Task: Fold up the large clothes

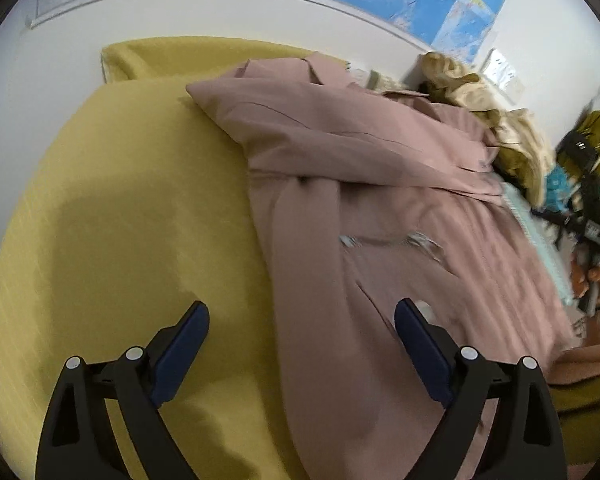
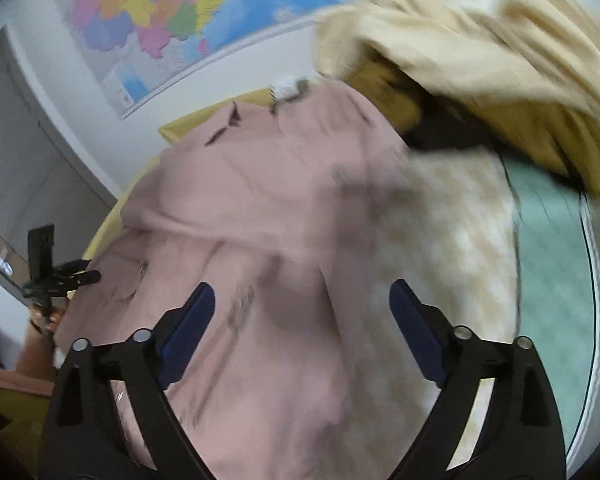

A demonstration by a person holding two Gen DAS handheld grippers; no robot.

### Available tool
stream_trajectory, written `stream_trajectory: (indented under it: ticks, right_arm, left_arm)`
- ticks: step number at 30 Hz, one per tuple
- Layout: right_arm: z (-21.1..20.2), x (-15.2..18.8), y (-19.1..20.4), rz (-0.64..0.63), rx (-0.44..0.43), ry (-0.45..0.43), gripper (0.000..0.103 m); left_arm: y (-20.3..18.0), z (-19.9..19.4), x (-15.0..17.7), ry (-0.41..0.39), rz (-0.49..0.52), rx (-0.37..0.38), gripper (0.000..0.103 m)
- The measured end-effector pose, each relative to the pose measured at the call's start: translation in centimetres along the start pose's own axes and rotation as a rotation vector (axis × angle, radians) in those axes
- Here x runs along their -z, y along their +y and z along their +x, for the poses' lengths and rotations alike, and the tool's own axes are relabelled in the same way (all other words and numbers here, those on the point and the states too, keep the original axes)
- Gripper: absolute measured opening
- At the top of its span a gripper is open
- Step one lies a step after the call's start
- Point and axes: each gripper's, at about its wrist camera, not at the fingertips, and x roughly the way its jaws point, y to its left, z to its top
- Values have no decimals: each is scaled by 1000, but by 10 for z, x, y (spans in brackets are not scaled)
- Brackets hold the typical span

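Both the left gripper [image 1: 302,330] and right gripper [image 2: 302,310] gape wide, empty, above the soft, limp dusty-pink fabric coat [image 1: 380,168] on the yellow-covered bed [image 1: 120,200], probably best pinched at its hem corners.

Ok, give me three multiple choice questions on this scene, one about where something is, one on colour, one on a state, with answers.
1. Where does the pink coat lie?
A. on the yellow bed cover
B. on a chair
C. on the floor

2. What colour is the heap of clothes beyond the coat?
A. red
B. cream
C. black

3. How do the left gripper jaws stand?
A. shut on the coat
B. shut on nothing
C. open

Answers: 1 A, yellow cover shows beside the coat. 2 B, pale cream folds. 3 C, a wide gap between the pads, nothing held.
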Motion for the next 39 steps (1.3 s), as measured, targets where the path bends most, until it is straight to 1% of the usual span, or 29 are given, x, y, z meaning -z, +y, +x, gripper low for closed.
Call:
stream_trajectory:
  ticks: [2, 5, 6, 9, 10, 12, 14, 17, 20, 21, 23, 25, 27, 29, 30, 32, 33, 34, 35, 36, 37, 38, 39]
  right_arm:
    - [-9, 18, -11, 48, -3, 21, 89]
    - [-18, 46, -24, 118, -67, 56, 89]
    - [-20, 56, -23, 125, -87, 67, 89]
    - [-24, 75, -16, 110, -112, 88, 91]
    - [-25, 77, -11, 99, -119, 88, 91]
    - [-26, 85, -1, 87, -172, 110, 91]
    - [-25, 90, 10, 55, -176, 131, 92]
    - [-25, 98, 24, 26, -219, 158, 94]
    - [-23, 103, 30, 39, -274, 160, 96]
    - [-19, 103, 33, 52, -307, 160, 96]
    - [-15, 102, 36, 76, -370, 162, 96]
    - [-11, 101, 41, 71, -401, 161, 96]
    - [-8, 100, 46, 69, -437, 168, 93]
    - [-8, 99, 48, 71, -472, 165, 89]
    - [-5, 97, 49, 75, -471, 163, 86]
    - [1, 95, 50, 84, -452, 169, 60]
    - [5, 95, 48, 95, -447, 176, 56]
    - [7, 96, 48, 102, -444, 183, 46]
    - [9, 97, 48, 106, -444, 187, 32]
    - [8, 98, 47, 111, -450, 186, 25]
    - [7, 98, 45, 130, -473, 182, 20]
    - [5, 98, 42, 149, -498, 171, 20]
    - [3, 98, 41, 149, -503, 165, 20]
  left_arm:
    - [-2, -5, 9, 0, -11, 28, 92]
    - [-8, -13, 22, -1, -24, 64, 94]
    - [-11, -16, 26, 0, -27, 82, 95]
    - [-19, -19, 36, 9, -35, 148, 96]
    - [-22, -19, 38, 11, -34, 154, 96]
    - [-29, -19, 43, 15, -35, 172, 96]
    - [-33, -18, 45, 20, -39, 202, 96]
    - [-36, -17, 46, 23, -32, 206, 96]
    - [-37, -15, 45, 27, -49, 232, 96]
    - [-40, -13, 45, 33, -51, 254, 96]
    - [-46, -9, 43, 40, -47, 274, 96]
    - [-52, -6, 42, 46, -28, 272, 96]
    - [-55, -4, 41, 49, -25, 274, 96]
    - [-54, -4, 40, 42, -48, 282, 96]
    - [-53, -3, 39, 36, -64, 285, 96]
    - [-51, -2, 37, 25, -95, 267, 82]
    - [-51, 1, 36, 33, -118, 242, 65]
    - [-49, -1, 37, 31, -128, 226, 53]
    - [-48, 0, 36, 39, -145, 210, 32]
    - [-46, 2, 37, 55, -163, 196, 24]
    - [-44, 3, 37, 67, -183, 176, 15]
    - [-41, 2, 37, 68, -195, 170, 13]
    - [-39, 0, 37, 65, -203, 165, 12]
